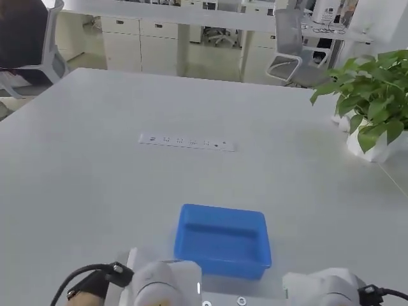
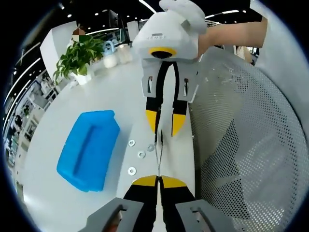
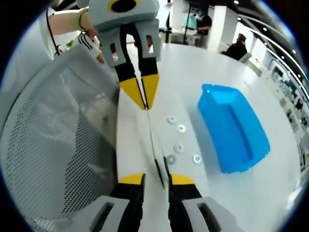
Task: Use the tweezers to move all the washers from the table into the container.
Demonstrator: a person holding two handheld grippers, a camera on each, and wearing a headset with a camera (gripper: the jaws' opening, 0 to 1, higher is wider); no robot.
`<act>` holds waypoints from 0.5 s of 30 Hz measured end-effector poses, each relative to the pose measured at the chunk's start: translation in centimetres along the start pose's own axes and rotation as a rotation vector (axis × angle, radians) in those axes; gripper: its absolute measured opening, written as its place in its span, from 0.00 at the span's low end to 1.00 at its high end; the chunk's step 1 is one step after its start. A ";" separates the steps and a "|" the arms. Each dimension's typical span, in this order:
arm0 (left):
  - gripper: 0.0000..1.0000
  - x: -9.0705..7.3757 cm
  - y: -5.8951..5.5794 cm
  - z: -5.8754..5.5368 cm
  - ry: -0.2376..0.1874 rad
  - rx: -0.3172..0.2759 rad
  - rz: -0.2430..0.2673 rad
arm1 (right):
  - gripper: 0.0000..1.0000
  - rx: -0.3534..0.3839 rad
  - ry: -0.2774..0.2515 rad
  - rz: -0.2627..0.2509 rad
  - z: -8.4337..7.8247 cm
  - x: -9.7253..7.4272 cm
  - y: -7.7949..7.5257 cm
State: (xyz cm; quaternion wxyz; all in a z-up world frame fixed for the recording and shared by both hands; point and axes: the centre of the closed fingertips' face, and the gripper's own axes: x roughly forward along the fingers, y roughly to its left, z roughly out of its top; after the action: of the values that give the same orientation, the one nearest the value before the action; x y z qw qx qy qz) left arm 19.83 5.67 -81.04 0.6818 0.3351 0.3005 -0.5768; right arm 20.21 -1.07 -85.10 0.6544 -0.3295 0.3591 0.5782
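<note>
Tweezers: the tweezers [image 3: 153, 145] stretched between your two grippers, running along the near edge of the tabletop [image 1: 127, 191]. The pictures did not show whether they rested on it.
Left gripper: your left gripper [image 3: 144, 96] had its yellow tips pinched together on one end of the tweezers.
Right gripper: your right gripper [image 3: 157, 180] had its jaws standing apart. The other end of the tweezers sat in the gap, with room showing beside it.
Washers: five washers [image 3: 181, 128] lay flat in a loose cluster on the tabletop. They were between the tweezers and the container, apart from one another and close to the near edge.
Container: the blue container [image 1: 220, 260] sat just beyond the washers, near the middle of the near edge. Its long side faced you and its inside showed plain blue.
Near edge: a white mesh chair back [image 2: 241, 145] stood right against this edge, beside the tweezers, so you had little room on that side.
Open room: a broad stretch of tabletop ran from the container's far wall to the power strip [image 1: 187, 142] set mid-table.
Right edge: a potted plant [image 1: 376, 95] stood by the far right edge, well apart from the container.
</note>
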 end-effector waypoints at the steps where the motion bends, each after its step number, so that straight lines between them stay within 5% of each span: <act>1: 0.00 -0.4 -0.1 0.5 -0.008 0.010 0.000 | 0.16 -0.001 -0.003 -0.004 0.1 0.0 0.0; 15: 0.00 -2.4 -0.6 4.7 -0.034 0.113 0.002 | 0.11 0.010 -0.111 -0.009 2.2 0.3 0.4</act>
State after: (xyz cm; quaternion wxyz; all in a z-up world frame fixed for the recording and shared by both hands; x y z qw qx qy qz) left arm 18.95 3.22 -76.35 0.6673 0.3634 0.2556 -0.5978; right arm 19.99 1.05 -84.23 0.6777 -0.2951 0.3235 0.5908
